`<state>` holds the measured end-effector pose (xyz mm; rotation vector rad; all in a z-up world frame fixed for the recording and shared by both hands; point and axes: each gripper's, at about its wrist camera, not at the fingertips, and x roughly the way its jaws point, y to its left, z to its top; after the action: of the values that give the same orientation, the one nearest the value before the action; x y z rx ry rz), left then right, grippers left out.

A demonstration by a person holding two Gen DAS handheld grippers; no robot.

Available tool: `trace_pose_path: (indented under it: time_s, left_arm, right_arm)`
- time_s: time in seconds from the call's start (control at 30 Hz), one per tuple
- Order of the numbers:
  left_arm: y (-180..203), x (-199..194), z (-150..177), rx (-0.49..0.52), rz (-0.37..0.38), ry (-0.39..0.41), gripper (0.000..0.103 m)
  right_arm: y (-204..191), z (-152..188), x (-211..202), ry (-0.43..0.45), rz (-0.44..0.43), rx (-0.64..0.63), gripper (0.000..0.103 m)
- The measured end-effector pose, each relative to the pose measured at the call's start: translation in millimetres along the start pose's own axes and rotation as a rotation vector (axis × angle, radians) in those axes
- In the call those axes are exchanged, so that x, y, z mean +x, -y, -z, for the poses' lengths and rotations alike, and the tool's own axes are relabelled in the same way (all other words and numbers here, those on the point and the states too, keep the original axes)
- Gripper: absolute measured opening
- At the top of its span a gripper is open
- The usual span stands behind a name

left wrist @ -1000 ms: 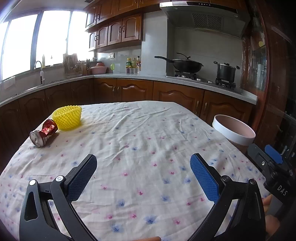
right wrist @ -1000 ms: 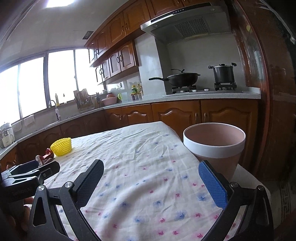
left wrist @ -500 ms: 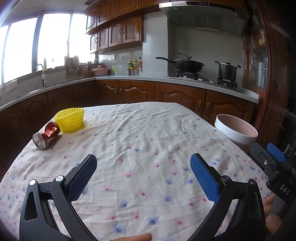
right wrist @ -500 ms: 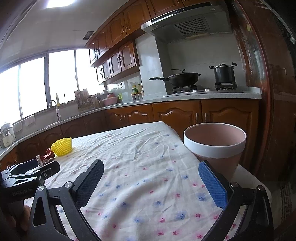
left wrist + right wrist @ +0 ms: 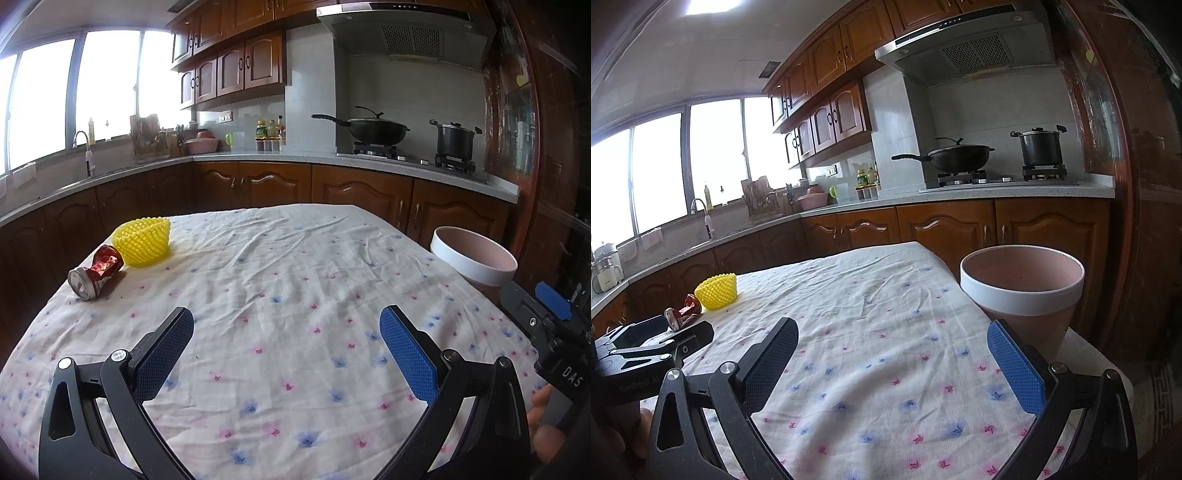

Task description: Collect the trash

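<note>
A crushed red can lies on its side at the table's far left, beside a yellow foam net. Both also show small in the right wrist view, the can and the net. A pink bin with a white rim stands off the table's right edge, close in the right wrist view. My left gripper is open and empty above the near tablecloth. My right gripper is open and empty, near the bin.
The table carries a white floral cloth. The right gripper's body shows at the left view's right edge. Behind the table run wooden cabinets, a counter with a wok and a pot, and a sink by the windows.
The left gripper's view has tilted up and shifted slightly, so the can and net sit a little nearer the centre. The right gripper has barely moved. Both stay open.
</note>
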<state>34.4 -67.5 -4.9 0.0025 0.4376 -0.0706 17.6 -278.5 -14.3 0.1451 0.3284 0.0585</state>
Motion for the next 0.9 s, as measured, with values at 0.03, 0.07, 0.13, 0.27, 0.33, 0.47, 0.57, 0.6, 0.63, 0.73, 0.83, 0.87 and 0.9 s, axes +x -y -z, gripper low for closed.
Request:
trace_pose_path:
  time_s: [0.03, 0.07, 0.13, 0.27, 0.33, 0.47, 0.57, 0.6, 0.63, 0.73, 0.83, 0.87, 0.9]
  left_arm:
    - [0.1, -0.1, 0.1, 0.0, 0.0, 0.0, 0.103]
    - [-0.2, -0.3, 0.2, 0.0, 0.0, 0.0, 0.103]
    - [0.1, -0.3, 0.1, 0.001, 0.001, 0.001, 0.103]
    - [-1.8, 0.3, -0.2, 0.005, 0.006, 0.001, 0.103]
    - [-1.3, 0.4, 0.0, 0.007, 0.006, 0.001, 0.103]
    - [-1.6, 1.7, -0.9, 0.012, 0.009, -0.002, 0.103]
    - [-1.8, 1.9, -0.9, 0.013, 0.01, -0.003, 0.103]
    - [-1.8, 1.9, -0.9, 0.013, 0.011, -0.003, 0.103]
    - [-1.8, 2.0, -0.9, 0.012, 0.011, -0.004, 0.103]
    - [-2.0, 2.1, -1.0, 0.013, 0.011, -0.004, 0.103]
    - [-1.7, 2.0, -1.0, 0.013, 0.012, -0.005, 0.103]
    - [-2.5, 2.0, -1.0, 0.014, 0.012, -0.005, 0.103]
    - [-1.7, 2.3, -0.8, 0.014, 0.012, -0.005, 0.103]
  right_arm:
    - [-0.2, -0.1, -0.1, 0.001, -0.001, 0.001, 0.103]
    - [-0.4, -0.4, -0.2, 0.002, -0.001, 0.001, 0.103]
    - [-0.5, -0.5, -0.5, 0.004, -0.004, 0.0, 0.103]
    - [-1.4, -0.5, -1.2, 0.004, -0.005, 0.0, 0.103]
    - [-1.4, -0.6, -1.1, 0.004, -0.005, 0.0, 0.103]
    - [-1.9, -0.8, -1.4, 0.001, -0.005, 0.001, 0.103]
    - [-1.9, -1.1, -1.5, -0.001, -0.004, -0.002, 0.103]
    - [-1.9, -1.3, -1.6, -0.001, -0.004, -0.001, 0.103]
    - [-2.0, -1.3, -1.7, -0.001, -0.005, 0.0, 0.103]
    - [-2.2, -1.3, -1.8, -0.001, -0.004, -0.001, 0.103]
    - [-2.5, -1.6, -1.8, 0.001, -0.005, -0.001, 0.103]
    - [-1.9, -1.5, -1.4, -0.001, -0.005, -0.002, 0.103]
    - [-2.1, -1.4, -1.3, -0.002, -0.005, -0.002, 0.103]
